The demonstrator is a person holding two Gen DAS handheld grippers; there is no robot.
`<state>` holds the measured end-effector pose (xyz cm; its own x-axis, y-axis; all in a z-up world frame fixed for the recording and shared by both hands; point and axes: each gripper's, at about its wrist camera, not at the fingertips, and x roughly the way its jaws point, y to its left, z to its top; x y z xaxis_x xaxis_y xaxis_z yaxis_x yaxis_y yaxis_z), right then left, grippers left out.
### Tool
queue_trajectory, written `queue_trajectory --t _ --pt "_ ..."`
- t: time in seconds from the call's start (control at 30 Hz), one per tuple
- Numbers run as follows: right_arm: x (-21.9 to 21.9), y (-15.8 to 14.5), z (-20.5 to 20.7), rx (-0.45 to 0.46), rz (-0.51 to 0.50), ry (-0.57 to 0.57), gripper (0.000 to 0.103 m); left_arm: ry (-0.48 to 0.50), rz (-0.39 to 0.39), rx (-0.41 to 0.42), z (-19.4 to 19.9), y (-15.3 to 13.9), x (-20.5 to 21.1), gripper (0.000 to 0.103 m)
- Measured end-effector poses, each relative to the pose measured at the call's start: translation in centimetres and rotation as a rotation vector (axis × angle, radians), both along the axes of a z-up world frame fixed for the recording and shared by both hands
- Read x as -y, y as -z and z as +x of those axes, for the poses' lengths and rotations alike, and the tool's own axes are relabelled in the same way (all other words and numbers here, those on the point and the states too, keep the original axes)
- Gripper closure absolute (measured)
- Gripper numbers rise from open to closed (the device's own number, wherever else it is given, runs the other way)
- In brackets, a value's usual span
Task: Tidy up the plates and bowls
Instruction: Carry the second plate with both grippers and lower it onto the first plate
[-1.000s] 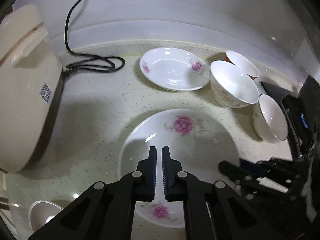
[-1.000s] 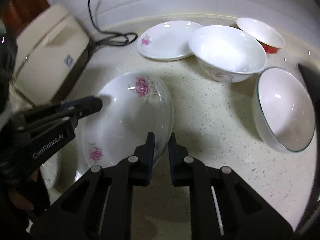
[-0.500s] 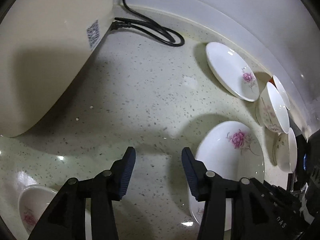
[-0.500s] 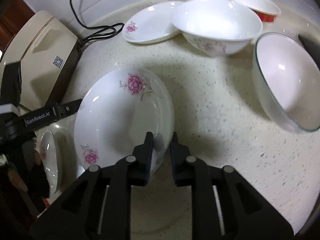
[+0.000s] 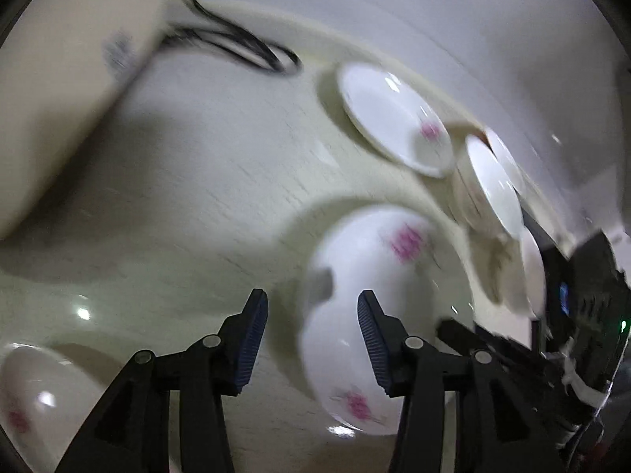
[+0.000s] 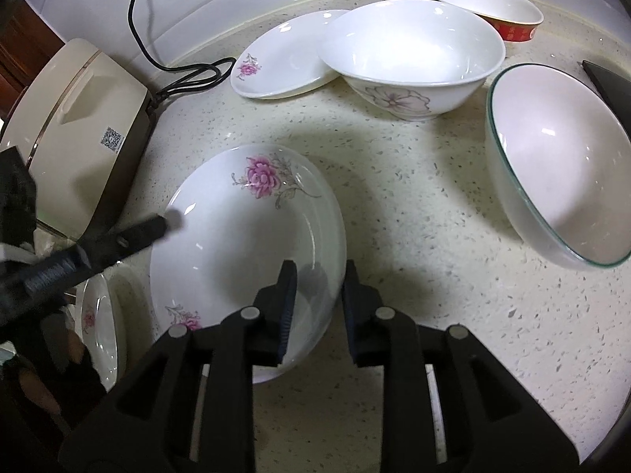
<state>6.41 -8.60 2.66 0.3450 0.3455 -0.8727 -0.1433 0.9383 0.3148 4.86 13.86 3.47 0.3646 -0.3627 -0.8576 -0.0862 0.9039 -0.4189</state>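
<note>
Right gripper: jaws straddle the near rim of the rose plate, one finger inside the dish, one outside. They have just been easing apart; a gap shows on both sides of the rim, so no clamp on it. The plate lies flat on the speckled counter.

Left gripper: my left-hand view is smeared by motion. Jaws stand parted, having opened, nothing pressed between the pads; the plate's left edge shows in the gap behind them. In the right-hand view its tip hovers at the plate's left rim; I cannot tell whether it touches.

Just left of the rose plate, near edge of the counter: a small flowered dish, partly hidden by my gloved hand.

Right of the plate, apart from it: a green-rimmed bowl.

Further back: a white bowl with a pale flower, overlapping the edge of a small flowered plate. Behind that bowl, by the wall, a red-sided bowl.

Far left: a cream appliance, its black cord coiled on the counter.
</note>
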Motion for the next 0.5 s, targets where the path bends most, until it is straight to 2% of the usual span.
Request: queue_trajectory --t 0.07,0.13,0.2,0.23,0.4,0.5 --pt "0.0 0.0 0.0 0.006 0.001 -0.003 0.076 0.028 0.006 0.022 0.0 -0.1 0.8 0.058" --pt "-0.1 0.0 -0.1 0.018 -0.005 -0.013 0.076 0.025 0.051 0.04 -0.1 -0.2 1.2 0.062" --pt "0.0 0.1 -0.2 0.023 -0.006 -0.013 0.079 0.009 0.077 0.033 0.4 -0.3 1.2 0.077" --pt "0.2 0.1 -0.3 0.019 -0.002 -0.006 0.081 0.003 0.083 0.028 0.6 -0.4 1.1 0.079" --pt "0.3 0.0 -0.6 0.016 0.023 -0.001 0.084 0.023 0.167 0.086 0.6 -1.6 2.2 0.08" --pt "0.3 -0.6 -0.8 0.032 0.029 0.001 0.084 0.012 0.157 0.098 0.2 -2.2 2.0 0.08"
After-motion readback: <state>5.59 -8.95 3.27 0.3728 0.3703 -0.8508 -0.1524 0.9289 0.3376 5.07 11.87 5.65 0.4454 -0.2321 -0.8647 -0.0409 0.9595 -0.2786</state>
